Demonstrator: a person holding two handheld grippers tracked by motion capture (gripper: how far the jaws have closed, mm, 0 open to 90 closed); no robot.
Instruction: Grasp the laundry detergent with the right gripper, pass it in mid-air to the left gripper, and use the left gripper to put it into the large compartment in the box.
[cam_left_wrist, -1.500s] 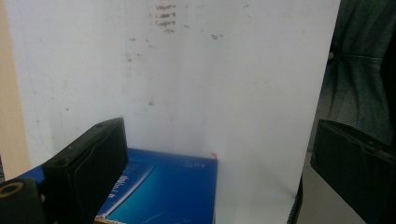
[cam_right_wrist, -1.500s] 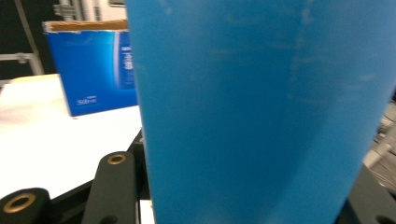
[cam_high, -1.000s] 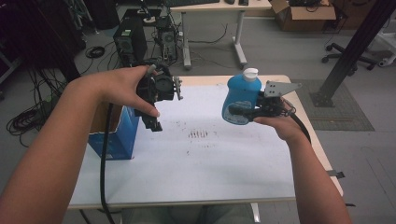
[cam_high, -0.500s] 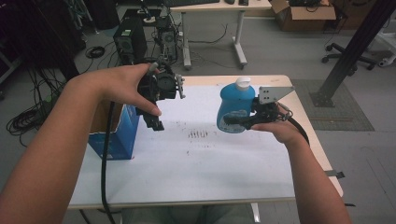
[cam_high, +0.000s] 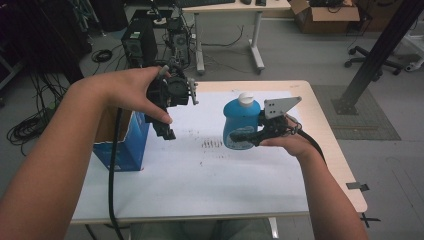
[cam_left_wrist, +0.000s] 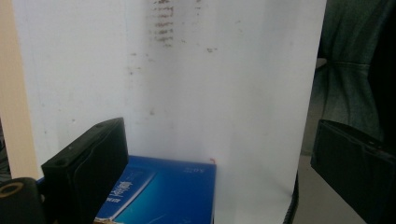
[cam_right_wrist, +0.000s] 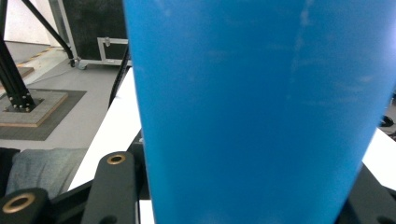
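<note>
In the high view my right gripper (cam_high: 241, 138) is shut on a blue bottle (cam_high: 240, 121) with a white cap, held upright above the middle right of the table. In the right gripper view the bottle's blue wall (cam_right_wrist: 261, 107) stands between the black jaws. My left gripper (cam_high: 167, 131) hangs above the table's left part, pointing down beside an open blue box (cam_high: 125, 147). In the left gripper view its jaws stand wide apart with nothing between them, over the box's blue side (cam_left_wrist: 163, 191) and the white sheet (cam_left_wrist: 210, 93).
A white sheet (cam_high: 200, 170) with dark smudges (cam_high: 212, 144) covers most of the wooden table (cam_high: 330, 150). Behind the table stand computer towers (cam_high: 137, 45) and a desk (cam_high: 230, 10). A black post (cam_high: 375, 55) rises at the right.
My right gripper has carried the blue bottle leftward toward the table's middle and slightly lower. The left gripper has stayed in place over the box.
</note>
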